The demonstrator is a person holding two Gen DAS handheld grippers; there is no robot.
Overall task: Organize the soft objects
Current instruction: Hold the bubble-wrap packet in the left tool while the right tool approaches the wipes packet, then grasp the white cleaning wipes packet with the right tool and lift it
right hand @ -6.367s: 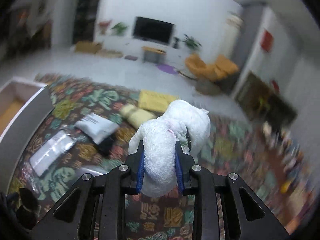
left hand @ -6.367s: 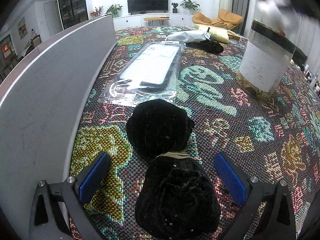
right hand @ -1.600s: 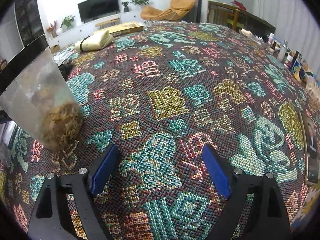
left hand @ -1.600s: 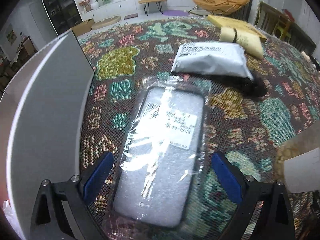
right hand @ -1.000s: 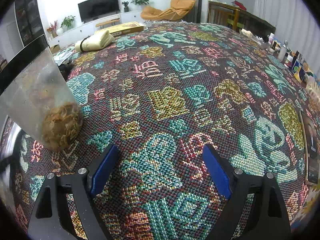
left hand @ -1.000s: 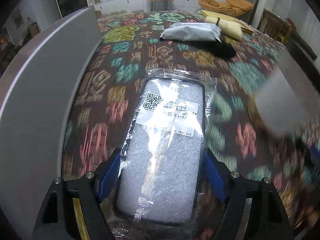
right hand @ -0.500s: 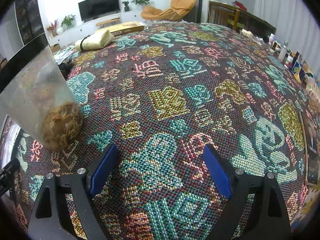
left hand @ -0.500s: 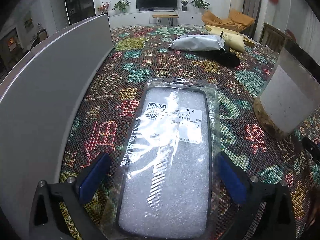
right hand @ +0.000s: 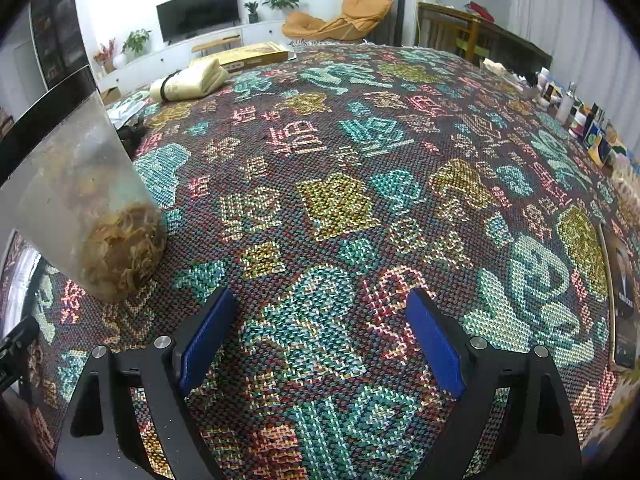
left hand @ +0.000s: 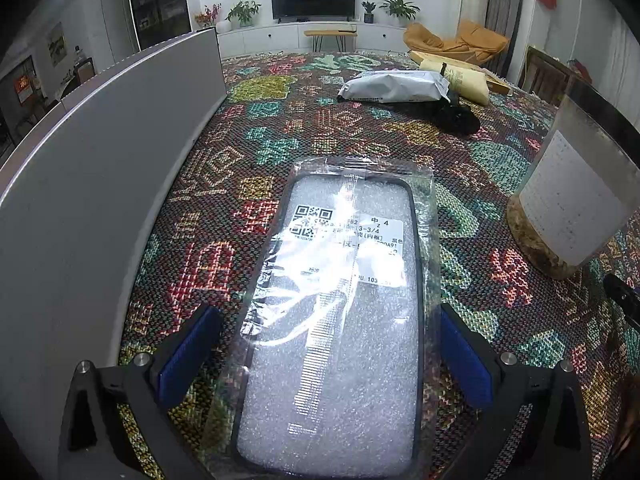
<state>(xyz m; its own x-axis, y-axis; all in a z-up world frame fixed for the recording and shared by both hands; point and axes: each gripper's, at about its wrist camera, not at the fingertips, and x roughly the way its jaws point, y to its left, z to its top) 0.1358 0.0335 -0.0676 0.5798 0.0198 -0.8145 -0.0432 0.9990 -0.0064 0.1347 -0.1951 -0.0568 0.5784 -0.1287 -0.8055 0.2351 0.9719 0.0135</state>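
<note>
A grey bin wall (left hand: 92, 184) stood at my left. My left gripper (left hand: 324, 354) was spread wide around the clear-bagged foam packet (left hand: 340, 320), pads clear of it, gripping nothing. The jar (left hand: 576, 196) stood right of it. My right gripper (right hand: 316, 334) gaped empty over the patterned cloth (right hand: 360, 168).

A clear jar (right hand: 80, 184) of dried flakes stands on the patterned cloth (right hand: 360, 152), beside a grey panel (left hand: 100, 168).

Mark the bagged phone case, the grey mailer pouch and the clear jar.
bagged phone case (left hand: 344, 320), left wrist view, on its foam-filled middle.
grey mailer pouch (left hand: 394, 87), left wrist view, on its top face.
clear jar (right hand: 86, 184), right wrist view, on its side wall.
</note>
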